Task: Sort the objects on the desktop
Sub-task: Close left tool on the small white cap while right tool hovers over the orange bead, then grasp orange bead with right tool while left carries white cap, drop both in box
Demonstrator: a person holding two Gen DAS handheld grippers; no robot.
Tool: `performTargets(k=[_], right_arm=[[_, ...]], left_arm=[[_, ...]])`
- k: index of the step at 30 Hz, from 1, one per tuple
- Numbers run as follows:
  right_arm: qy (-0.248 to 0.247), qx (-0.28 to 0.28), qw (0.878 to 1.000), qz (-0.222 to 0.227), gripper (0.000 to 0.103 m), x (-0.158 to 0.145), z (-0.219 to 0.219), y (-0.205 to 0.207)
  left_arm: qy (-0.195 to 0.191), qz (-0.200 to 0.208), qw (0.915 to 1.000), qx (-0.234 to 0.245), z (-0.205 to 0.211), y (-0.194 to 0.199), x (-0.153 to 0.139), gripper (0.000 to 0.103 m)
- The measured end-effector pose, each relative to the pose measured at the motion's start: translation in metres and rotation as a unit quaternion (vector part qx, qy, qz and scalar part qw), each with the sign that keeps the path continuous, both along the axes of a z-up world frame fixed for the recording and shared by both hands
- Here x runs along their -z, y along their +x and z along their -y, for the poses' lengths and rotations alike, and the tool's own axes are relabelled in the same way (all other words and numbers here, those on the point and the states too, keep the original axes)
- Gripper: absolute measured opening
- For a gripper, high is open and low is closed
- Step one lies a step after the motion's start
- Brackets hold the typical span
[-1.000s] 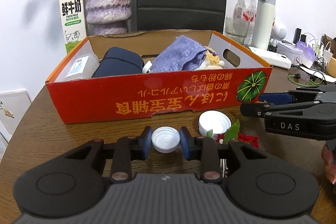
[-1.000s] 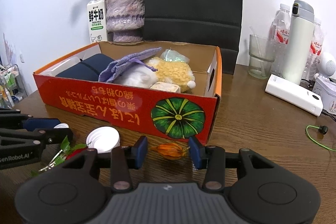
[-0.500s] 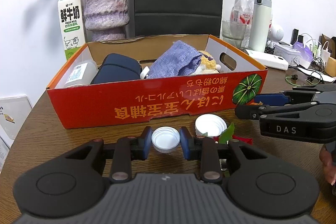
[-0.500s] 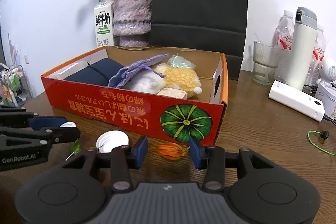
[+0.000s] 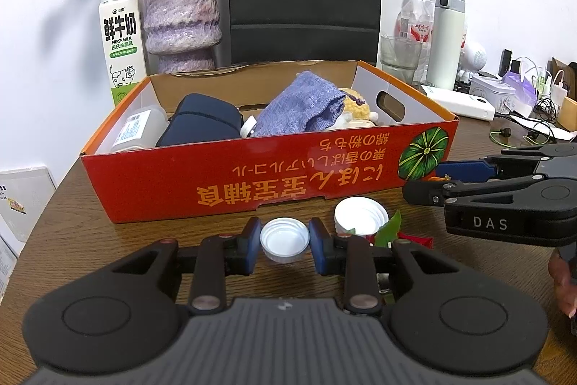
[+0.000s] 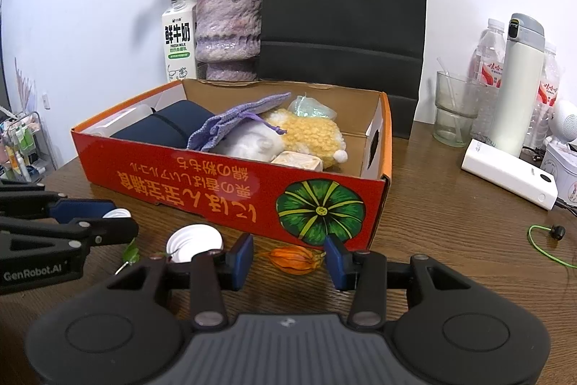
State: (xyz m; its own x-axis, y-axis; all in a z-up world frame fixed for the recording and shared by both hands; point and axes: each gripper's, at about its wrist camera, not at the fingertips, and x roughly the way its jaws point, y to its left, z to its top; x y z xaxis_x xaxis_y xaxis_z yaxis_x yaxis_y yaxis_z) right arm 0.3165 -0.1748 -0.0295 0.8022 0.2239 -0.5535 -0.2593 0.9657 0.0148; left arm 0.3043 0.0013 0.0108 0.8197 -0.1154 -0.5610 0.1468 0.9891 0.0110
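Wood bench (image 5: 54, 222), red box (image 5: 252, 179) already part-filled. My left claw (image 5: 284, 242) grips a small white cap (image 5: 284, 240) just off the box front. My right claw (image 6: 288, 257) straddles an orange husk (image 6: 294, 259), pads not touching. Left: both those, 1 bigger cap (image 5: 359, 215), leaf scraps.

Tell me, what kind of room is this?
Probably a home or small office desk, lived in rather than a lab. A wooden table holds a vase of dried flowers, a milk carton, water bottles and a tangle of chargers and cables along a plain white wall.
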Motion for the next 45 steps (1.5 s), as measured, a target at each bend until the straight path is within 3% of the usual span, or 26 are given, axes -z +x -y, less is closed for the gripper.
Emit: performTargets(k=[36,45], right_arm=[[0.001,-0.001,1.000,0.000,0.042,-0.001,-0.003,-0.002],[0.007,-0.012,1.000,0.015,0.042,-0.015,-0.005,-0.007]], left_arm=[[0.002,0.002,1.0000,0.001,0.000,-0.001,-0.002,0.030],[-0.009,0.025,0.9996,0.001,-0.001,-0.004,-0.017,0.030]])
